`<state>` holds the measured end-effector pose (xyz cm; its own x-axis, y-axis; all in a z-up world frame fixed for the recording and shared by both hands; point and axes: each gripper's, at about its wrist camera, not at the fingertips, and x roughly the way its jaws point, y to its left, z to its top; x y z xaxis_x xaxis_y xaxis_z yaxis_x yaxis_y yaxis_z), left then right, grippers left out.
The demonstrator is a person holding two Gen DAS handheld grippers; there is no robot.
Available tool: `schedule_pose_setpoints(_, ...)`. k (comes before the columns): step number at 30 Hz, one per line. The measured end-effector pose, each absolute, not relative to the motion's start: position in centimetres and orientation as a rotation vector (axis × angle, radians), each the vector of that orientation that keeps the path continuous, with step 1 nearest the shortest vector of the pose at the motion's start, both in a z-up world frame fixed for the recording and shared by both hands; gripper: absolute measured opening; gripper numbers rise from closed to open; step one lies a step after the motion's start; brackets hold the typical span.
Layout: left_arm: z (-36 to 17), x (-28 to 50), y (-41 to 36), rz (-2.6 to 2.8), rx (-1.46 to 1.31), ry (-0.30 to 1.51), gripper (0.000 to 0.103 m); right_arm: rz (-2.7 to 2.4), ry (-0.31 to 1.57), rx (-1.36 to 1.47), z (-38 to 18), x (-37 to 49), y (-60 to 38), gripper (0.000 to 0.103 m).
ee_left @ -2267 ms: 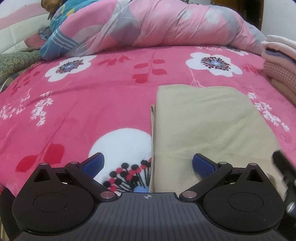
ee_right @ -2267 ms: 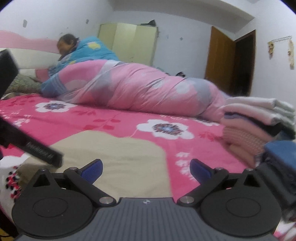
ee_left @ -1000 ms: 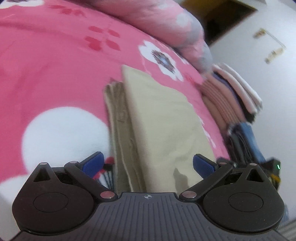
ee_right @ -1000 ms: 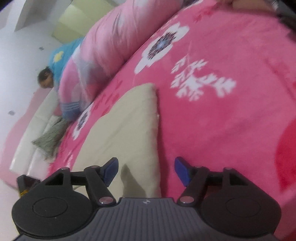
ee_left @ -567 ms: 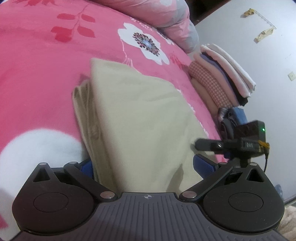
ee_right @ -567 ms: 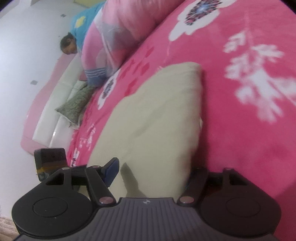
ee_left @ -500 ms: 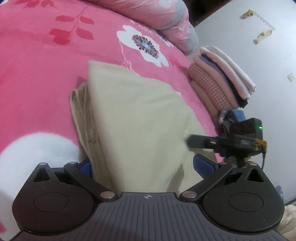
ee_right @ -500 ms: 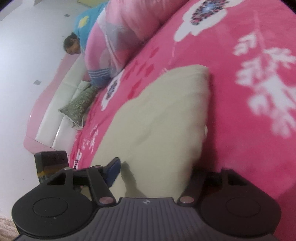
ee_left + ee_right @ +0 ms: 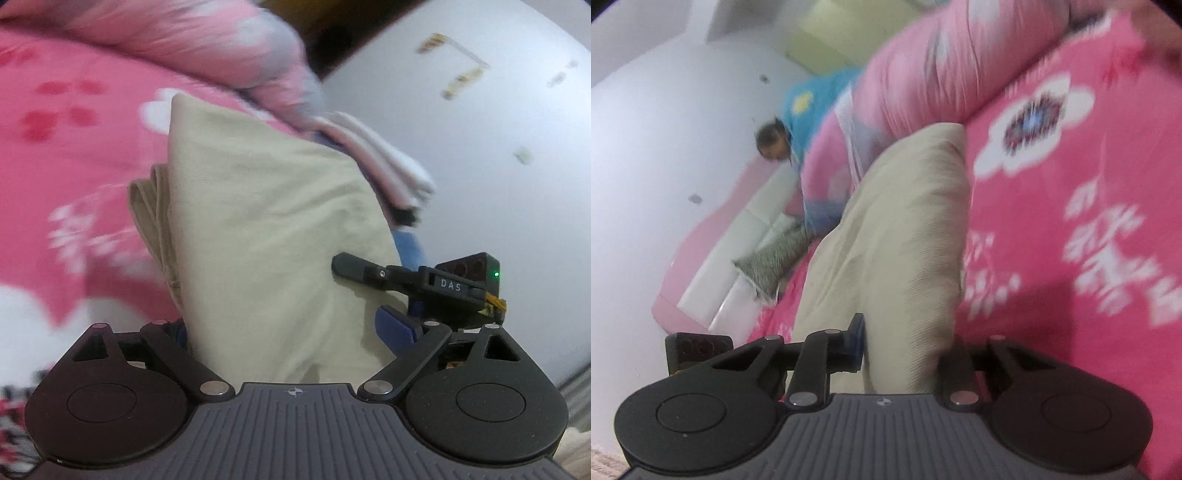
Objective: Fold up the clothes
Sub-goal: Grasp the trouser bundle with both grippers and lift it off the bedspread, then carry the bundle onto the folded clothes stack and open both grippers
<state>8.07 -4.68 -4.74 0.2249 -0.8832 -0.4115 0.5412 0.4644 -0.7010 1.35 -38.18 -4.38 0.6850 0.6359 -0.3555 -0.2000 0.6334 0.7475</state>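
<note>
A folded beige garment (image 9: 258,221) is lifted off the pink flowered bedspread (image 9: 55,122). My left gripper (image 9: 284,328) straddles its near edge with jaws wide, the cloth between the blue pads. My right gripper (image 9: 905,343) is shut on the garment's (image 9: 908,236) other edge and holds it up; it also shows in the left wrist view (image 9: 417,284), clamped on the cloth's right side.
A stack of folded clothes (image 9: 376,162) lies behind the garment at the bed's right end. A rolled pink quilt (image 9: 942,74) and a person in blue (image 9: 790,122) lie along the far side of the bed. A grey pillow (image 9: 775,258) lies by the headboard.
Both grippers have tilted and risen, lifting the beige garment off the bedspread. The right gripper's jaws have narrowed onto the cloth.
</note>
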Motion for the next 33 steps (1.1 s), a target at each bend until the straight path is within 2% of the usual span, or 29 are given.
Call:
schedule_pose_setpoints(3,-2.3,7.3,-8.1,-1.146,-0.442,0.847,0.093,0.464,0.575,0.696,-0.9,-2.1,-41.3,0.024)
schedule_pose_setpoints(9,1.5,6.8,-19.6,-1.378,-0.410,0.818,0.093,0.299,0.465,0.552,6.7,-8.5,-49.3,0.024)
schedule_pose_setpoints(15,2.6,6.6,-32.0,-1.533,-0.411,0.824,0.093,0.157,0.510,0.451,12.8,-10.6,-59.3,0.024)
schedule_pose_setpoints(19,2.0,7.0,-38.2,-1.624,-0.445,0.868,0.093,0.104,0.545,0.420,14.4,-9.8,-65.4,0.025)
schedule_pose_setpoints(22,0.1,7.9,-41.8,-1.649,-0.427,0.923,0.093,0.104,0.601,0.392,13.1,-7.4,-69.7,0.030)
schedule_pose_setpoints(23,0.4,7.3,-42.2,-1.644,-0.409,0.948,0.093,0.100,0.617,0.382,12.2,-6.4,-71.0,0.034)
schedule_pose_setpoints(24,0.3,6.9,-42.6,-1.626,-0.380,0.979,0.093,0.095,0.631,0.375,11.0,-5.7,-72.2,0.044)
schedule_pose_setpoints(27,-1.5,6.9,-43.4,-1.562,-0.338,1.058,0.088,-0.007,0.759,0.453,4.5,-2.6,-76.5,0.055)
schedule_pose_setpoints(28,-1.7,7.1,-43.0,-1.572,-0.356,1.052,0.086,-0.013,0.782,0.512,2.3,-1.8,-77.6,0.056)
schedule_pose_setpoints(33,-0.1,6.9,-39.0,-1.592,-0.392,1.024,0.086,0.034,0.658,0.543,1.4,-2.9,-78.1,0.057)
